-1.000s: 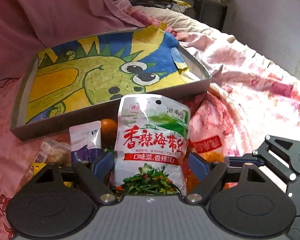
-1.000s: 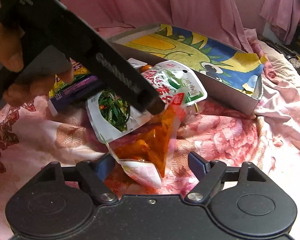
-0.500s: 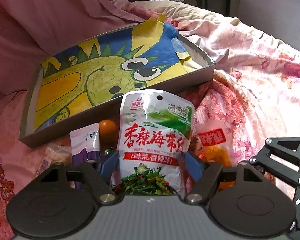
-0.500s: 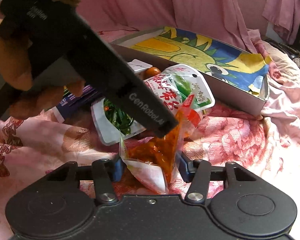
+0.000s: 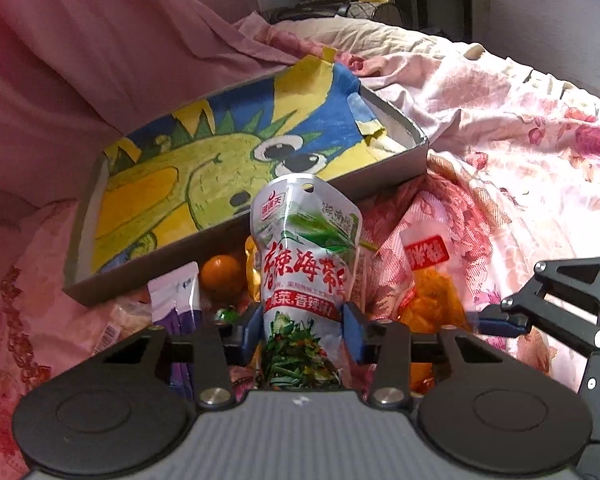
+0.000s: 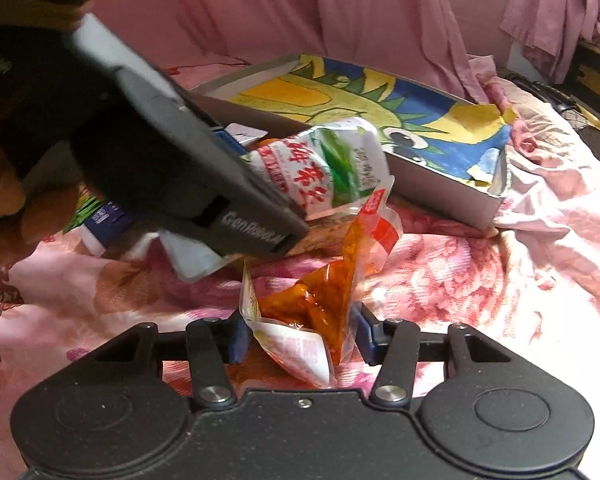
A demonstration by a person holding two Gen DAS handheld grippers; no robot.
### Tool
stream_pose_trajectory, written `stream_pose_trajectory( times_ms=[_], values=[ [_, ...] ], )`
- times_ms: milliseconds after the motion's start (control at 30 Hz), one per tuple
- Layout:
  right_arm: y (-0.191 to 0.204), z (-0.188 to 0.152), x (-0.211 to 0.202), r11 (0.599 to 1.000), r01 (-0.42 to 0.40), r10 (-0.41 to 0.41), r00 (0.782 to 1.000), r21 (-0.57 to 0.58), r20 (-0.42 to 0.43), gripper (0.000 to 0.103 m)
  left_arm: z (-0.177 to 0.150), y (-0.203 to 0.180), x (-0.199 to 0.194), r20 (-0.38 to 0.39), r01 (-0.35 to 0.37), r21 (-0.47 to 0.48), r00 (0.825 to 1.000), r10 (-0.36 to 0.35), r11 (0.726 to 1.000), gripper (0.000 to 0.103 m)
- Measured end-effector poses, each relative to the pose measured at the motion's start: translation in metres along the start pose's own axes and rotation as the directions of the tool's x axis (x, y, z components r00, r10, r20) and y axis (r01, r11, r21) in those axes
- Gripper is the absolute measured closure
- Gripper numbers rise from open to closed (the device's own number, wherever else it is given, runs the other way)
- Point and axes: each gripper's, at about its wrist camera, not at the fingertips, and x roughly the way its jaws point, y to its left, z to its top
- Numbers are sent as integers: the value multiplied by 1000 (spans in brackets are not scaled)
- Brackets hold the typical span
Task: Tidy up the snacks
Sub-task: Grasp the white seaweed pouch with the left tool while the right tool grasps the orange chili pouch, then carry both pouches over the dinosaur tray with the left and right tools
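- While the left hand-held gripper (image 5: 303,326) is closing on the seaweed packet (image 5: 306,264), the right hand-held gripper (image 6: 300,330) pinches the orange packet (image 6: 320,292).
- Next (likely): lift both into the box (image 5: 380,178).

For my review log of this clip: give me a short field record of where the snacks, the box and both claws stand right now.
surface: pink floral bedspread
box: shallow grey box lined with a dinosaur drawing, no snacks visible in it
left claw: closing, pads pinching the seaweed snack pouch, which stands up before the box
right claw: pads against the orange spicy snack packet
loose by the box: purple sachet, orange fruit
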Motion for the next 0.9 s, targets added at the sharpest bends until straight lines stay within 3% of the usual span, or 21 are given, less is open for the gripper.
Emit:
stream_pose_trajectory(
  times_ms=[100, 233, 333, 433, 667, 900],
  values=[
    [-4, 1, -2, 1000, 21, -21, 1000, 12, 13, 50, 1, -10, -11, 57, -36, 24, 998, 34, 999, 61],
    [-9, 3, -9, 999, 42, -44, 998, 31, 47, 50, 6, -13, -25, 126, -53, -17, 991, 54, 998, 61],
    [-14, 5, -15, 997, 56, -60, 994, 45, 89, 50, 13, -13, -34, 185, -89, -39, 978, 94, 995, 61],
    [-23, 9, -24, 994, 70, -82, 983, 79, 166, 50, 22, -13, -45, 265, -123, -54, 955, 133, 991, 61],
    [-57, 28, -28, 960, 165, -237, 906, 225, 350, 50, 49, -6, -51, 405, -218, -137, 878, 256, 966, 60],
    [-89, 56, -8, 915, 209, -350, 835, 344, 424, 49, 74, 2, -18, 407, -242, -188, 863, 300, 952, 60]
  ],
)
